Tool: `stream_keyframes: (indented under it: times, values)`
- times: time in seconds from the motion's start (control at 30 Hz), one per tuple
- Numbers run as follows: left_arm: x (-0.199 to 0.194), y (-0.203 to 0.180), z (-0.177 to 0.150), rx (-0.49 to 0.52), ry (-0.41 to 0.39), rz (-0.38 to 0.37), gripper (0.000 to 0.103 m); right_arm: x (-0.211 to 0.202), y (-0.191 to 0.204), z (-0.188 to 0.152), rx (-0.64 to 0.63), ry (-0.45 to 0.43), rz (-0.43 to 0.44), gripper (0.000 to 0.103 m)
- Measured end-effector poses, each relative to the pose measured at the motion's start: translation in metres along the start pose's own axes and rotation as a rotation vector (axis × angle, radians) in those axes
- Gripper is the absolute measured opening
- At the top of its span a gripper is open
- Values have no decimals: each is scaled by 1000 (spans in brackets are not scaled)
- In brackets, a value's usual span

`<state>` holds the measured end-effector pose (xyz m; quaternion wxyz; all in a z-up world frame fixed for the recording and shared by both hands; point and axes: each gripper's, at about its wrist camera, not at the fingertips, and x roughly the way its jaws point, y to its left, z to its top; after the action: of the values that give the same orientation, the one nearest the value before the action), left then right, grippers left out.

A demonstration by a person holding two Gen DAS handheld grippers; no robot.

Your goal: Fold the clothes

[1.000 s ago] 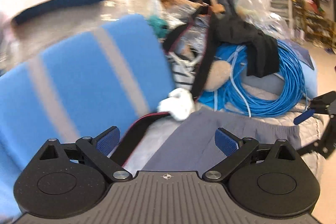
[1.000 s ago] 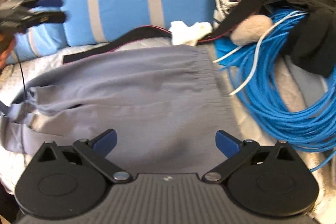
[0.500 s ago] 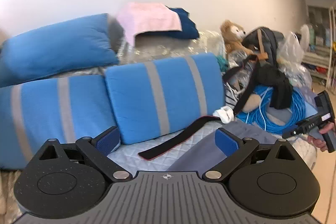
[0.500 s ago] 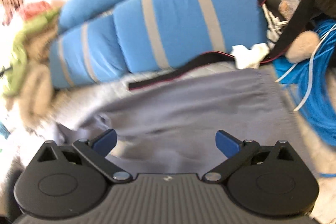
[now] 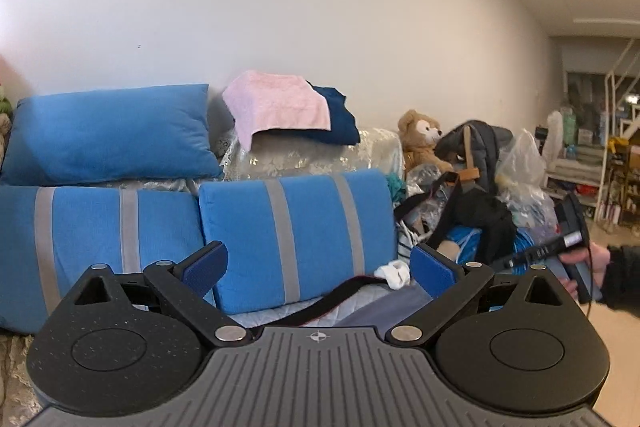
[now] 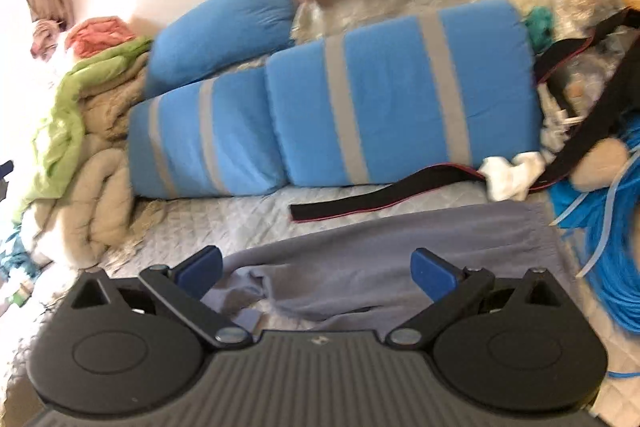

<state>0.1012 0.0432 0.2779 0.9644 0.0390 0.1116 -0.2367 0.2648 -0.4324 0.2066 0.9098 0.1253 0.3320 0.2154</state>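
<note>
Trousers [image 6: 400,247] — soft matt grey cloth, creased; quilt [image 6: 224,219] stitched and matt; cushions [image 6: 400,95] woven blue cloth; cable [image 6: 612,227] — glossy blue plastic; tongs [image 6: 316,269] matt black plastic, ribbed, with metal pivots.

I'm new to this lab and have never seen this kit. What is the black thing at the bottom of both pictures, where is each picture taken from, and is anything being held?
No robot here: a person carries hand-held tongs in each hand, each with a wide-angle camera looking forward along its two blue-padded fingers. One picture looks out over the left tongs, the other over the right tongs. The left view also catches the right tongs from outside, in the person's hand. Both tongs are open and hold nothing. On the quilted cover lie the grey trousers to be folded, a black strap and a white rag, with striped blue cushions behind and blue cable to the right.
</note>
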Motion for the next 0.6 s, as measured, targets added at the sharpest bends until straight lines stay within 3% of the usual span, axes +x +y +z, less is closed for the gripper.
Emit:
stream_keyframes:
  times: [0.17, 0.37, 0.5, 0.6]
  values:
    - [4, -12, -32, 49, 49, -2, 101, -2, -37, -15, -48, -40, -152, 103]
    - [25, -20, -91, 89, 137, -48, 101, 34, -102, -49, -157, 50, -320, 103]
    - [50, -23, -132, 69, 234, -77, 101, 64, -143, -64, -125, 76, -343, 101]
    - [66, -26, -153, 43, 293, -96, 101, 84, -166, -70, -104, 76, -340, 90]
